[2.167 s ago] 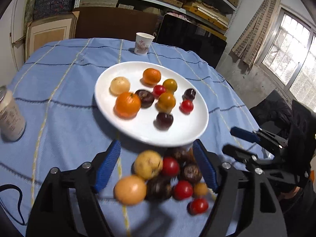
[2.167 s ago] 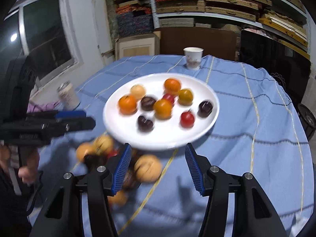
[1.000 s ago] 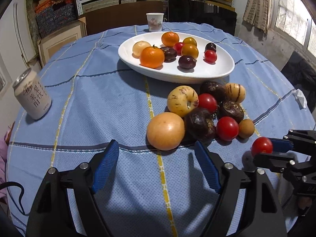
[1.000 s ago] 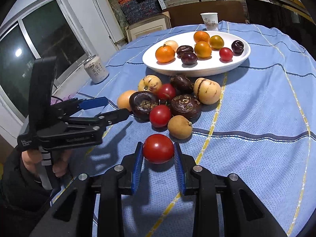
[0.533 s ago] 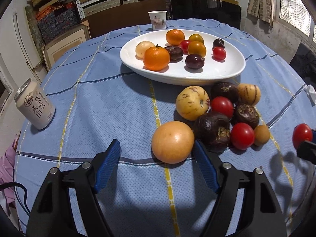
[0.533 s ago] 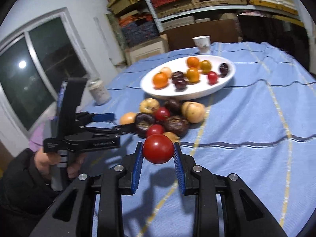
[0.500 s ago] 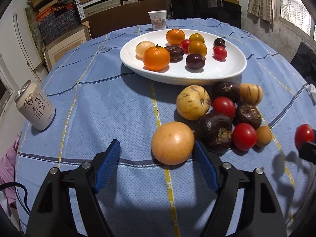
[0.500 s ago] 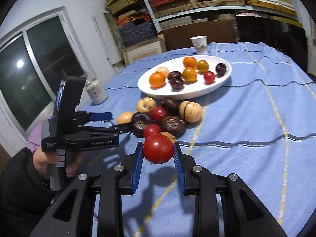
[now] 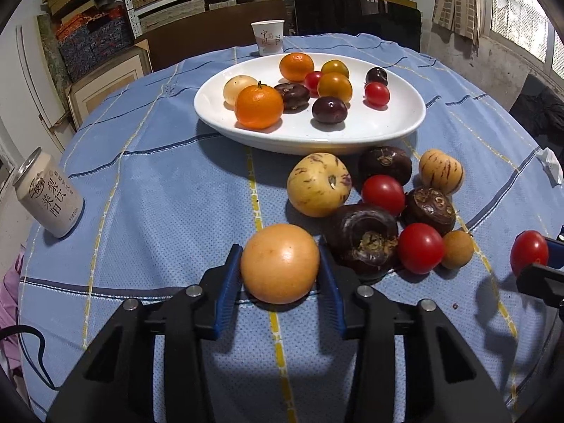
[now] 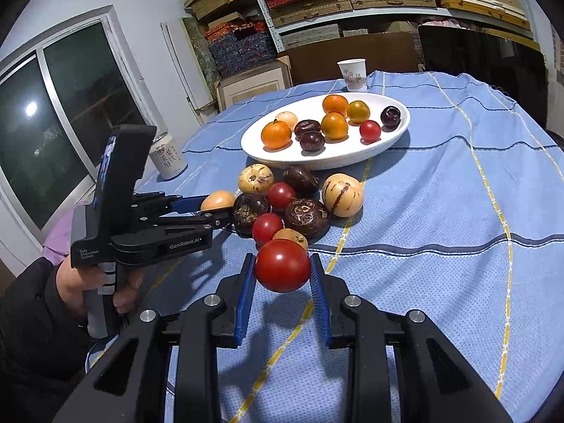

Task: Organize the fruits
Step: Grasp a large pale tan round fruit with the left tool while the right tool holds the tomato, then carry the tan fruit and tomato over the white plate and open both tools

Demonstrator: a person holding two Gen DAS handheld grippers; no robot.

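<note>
My left gripper (image 9: 280,275) is shut on a pale orange round fruit (image 9: 280,263) that rests on the blue tablecloth; it also shows in the right wrist view (image 10: 218,200). My right gripper (image 10: 282,275) is shut on a red tomato (image 10: 282,265) and holds it above the cloth; the tomato shows at the right edge of the left wrist view (image 9: 528,252). A white plate (image 9: 370,130) holds several oranges, tomatoes and dark fruits. A loose pile of fruit (image 9: 366,236) lies in front of the plate.
A drink can (image 9: 47,199) stands at the table's left edge. A paper cup (image 9: 268,38) stands behind the plate. A crumpled tissue (image 9: 550,167) lies at the right edge. Shelves and boxes stand behind the round table.
My left gripper has moved forward and shut on the pale orange fruit. My right gripper still holds the red tomato, now lifted higher.
</note>
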